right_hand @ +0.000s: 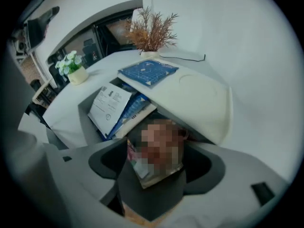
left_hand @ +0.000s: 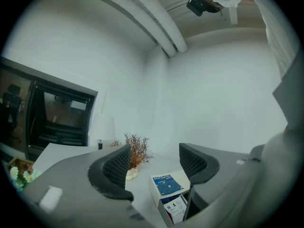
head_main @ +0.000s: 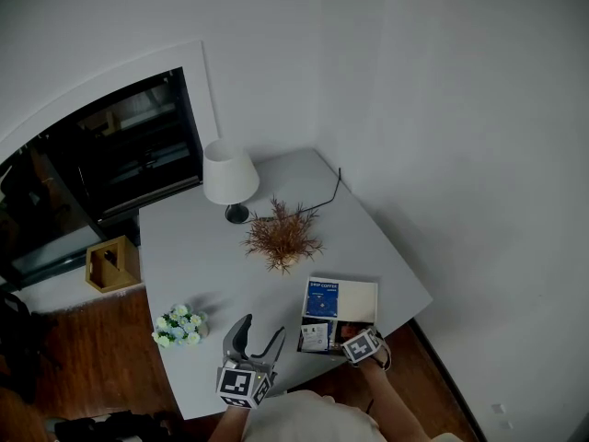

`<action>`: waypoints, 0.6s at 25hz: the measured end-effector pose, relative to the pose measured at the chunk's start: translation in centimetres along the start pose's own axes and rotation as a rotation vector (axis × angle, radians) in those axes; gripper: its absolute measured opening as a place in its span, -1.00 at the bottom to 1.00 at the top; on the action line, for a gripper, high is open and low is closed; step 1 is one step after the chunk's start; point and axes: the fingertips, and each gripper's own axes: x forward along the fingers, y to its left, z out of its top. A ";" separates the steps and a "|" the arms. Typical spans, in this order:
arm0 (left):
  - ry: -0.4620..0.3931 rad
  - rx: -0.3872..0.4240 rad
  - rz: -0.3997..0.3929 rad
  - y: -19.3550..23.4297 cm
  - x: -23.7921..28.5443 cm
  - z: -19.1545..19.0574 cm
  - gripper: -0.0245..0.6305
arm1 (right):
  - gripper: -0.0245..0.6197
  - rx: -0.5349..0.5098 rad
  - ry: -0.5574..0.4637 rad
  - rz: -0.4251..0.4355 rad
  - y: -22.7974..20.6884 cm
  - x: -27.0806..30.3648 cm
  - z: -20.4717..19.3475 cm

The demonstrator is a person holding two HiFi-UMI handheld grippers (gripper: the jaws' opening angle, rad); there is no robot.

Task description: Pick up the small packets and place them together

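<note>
Right gripper view: the right gripper [right_hand: 156, 167] is seen pointed steeply down into the dark tray [right_hand: 84, 115] at the near right edge of the table [head_main: 212, 247]. A small packet [right_hand: 153, 153] is caught between its jaws, with both pads laid against the packet's side edges. The grip is judged light. More packets are stacked to its left in the tray, a white-labelled packet [right_hand: 110, 103] lying over blue ones. A blue packet [right_hand: 148, 71] lies on the white lid [right_hand: 199, 99] just beyond.

The left gripper [left_hand: 154, 163] is held level over the near table, jaws wide apart, nothing between them.

Handling, as judged: the packet is light, thin and floppy, with a slick printed skin. It is best taken across its width near the middle and squeezed gently, so that it is neither creased nor let slip.
</note>
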 end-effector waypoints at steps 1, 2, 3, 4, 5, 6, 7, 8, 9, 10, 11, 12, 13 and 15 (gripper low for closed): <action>0.001 -0.003 0.001 0.0 0.0 -0.1 0.03 | 0.04 -0.028 0.039 -0.022 -0.2 0.3 -0.3; 0.002 -0.004 0.000 -0.1 0.0 -0.2 0.03 | 0.01 -0.039 0.071 -0.033 -0.3 0.5 -0.5; 0.003 -0.004 0.000 -0.1 0.0 -0.2 0.03 | 0.01 -0.038 0.093 -0.036 -0.3 0.6 -0.7; 0.004 -0.005 0.000 -0.1 0.0 -0.3 0.03 | 0.01 -0.035 0.106 -0.036 -0.4 0.7 -0.7; 0.005 -0.006 0.000 -0.1 0.0 -0.3 0.03 | 0.01 -0.036 0.112 -0.037 -0.5 0.7 -0.6; 0.007 -0.008 -0.001 -0.1 0.1 -0.4 0.03 | -0.02 -0.040 0.112 -0.039 -0.5 0.6 -0.4; 0.009 -0.009 -0.003 -0.1 0.1 -0.5 0.02 | -0.11 -0.045 0.108 -0.040 -0.5 0.6 -0.3; 0.011 -0.010 -0.005 -0.1 0.2 -0.6 0.02 | -0.24 -0.048 0.104 -0.040 -0.5 0.7 -0.2; 0.012 -0.012 -0.006 -0.1 0.2 -0.7 0.02 | -0.26 -0.050 0.101 -0.039 -0.6 0.7 -0.2; 0.012 -0.014 -0.006 -0.1 0.2 -0.8 0.02 | -0.26 -0.052 0.099 -0.039 -0.6 0.7 -0.1; 0.012 -0.015 -0.007 -0.2 0.2 -0.8 0.02 | -0.28 -0.056 0.095 -0.041 -0.6 0.6 -0.1; 0.012 -0.015 -0.007 -0.2 0.2 -0.8 0.02 | -0.34 -0.066 0.089 -0.045 -0.6 0.5 0.0; 0.011 -0.016 -0.008 -0.2 0.2 -0.7 0.02 | -0.49 -0.083 0.081 -0.053 -0.6 0.3 0.1; 0.011 -0.019 -0.008 -0.1 0.2 -0.8 0.01 | -0.76 -0.119 0.060 -0.058 -0.4 -0.2 0.2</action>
